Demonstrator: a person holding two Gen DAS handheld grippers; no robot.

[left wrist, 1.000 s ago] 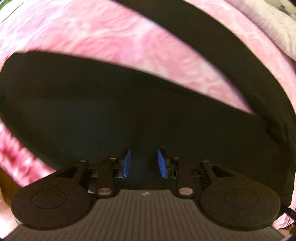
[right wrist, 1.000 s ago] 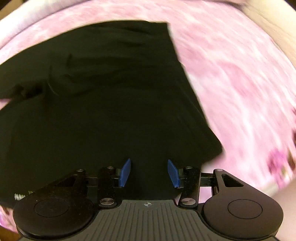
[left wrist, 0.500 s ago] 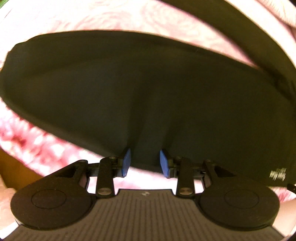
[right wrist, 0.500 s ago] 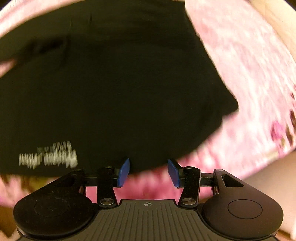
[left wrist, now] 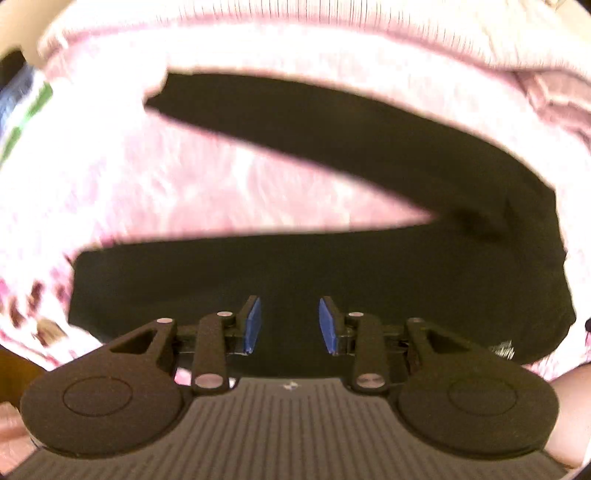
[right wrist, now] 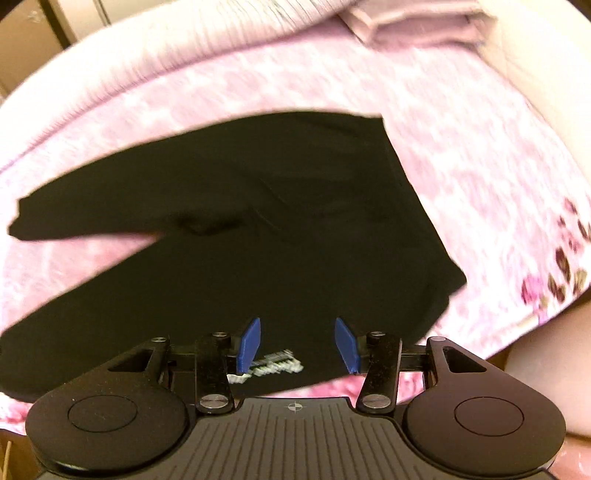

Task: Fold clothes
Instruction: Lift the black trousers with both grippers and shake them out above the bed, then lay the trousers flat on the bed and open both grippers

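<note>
Both claws hang above a bed and point down at it, and neither one holds anything.

On the left side, the left claw (left wrist: 290, 325) has its blue pads (left wrist: 253, 325) apart, and they are opening wider right now. Nothing is between them. Below it lies the black clothing (left wrist: 369, 266), spread flat on the pink flowery blanket (left wrist: 221, 192). From this view one long black part sticks out far to the left at the top, and a wider black part lies under the claw. Small white writing (left wrist: 504, 349) sits near the right end of the cloth. A fluffy light pink cover (left wrist: 295, 33) is bunched up along the far side.

On the right side, the right claw (right wrist: 297, 345) also has its blue pads (right wrist: 251, 343) apart, with nothing between them. The black clothing (right wrist: 295, 221) lies flat under it too. White writing (right wrist: 275, 363) shows on the near edge of the cloth, close to the left pad. The pink flowery blanket (right wrist: 480, 166) shows all around the cloth.
</note>
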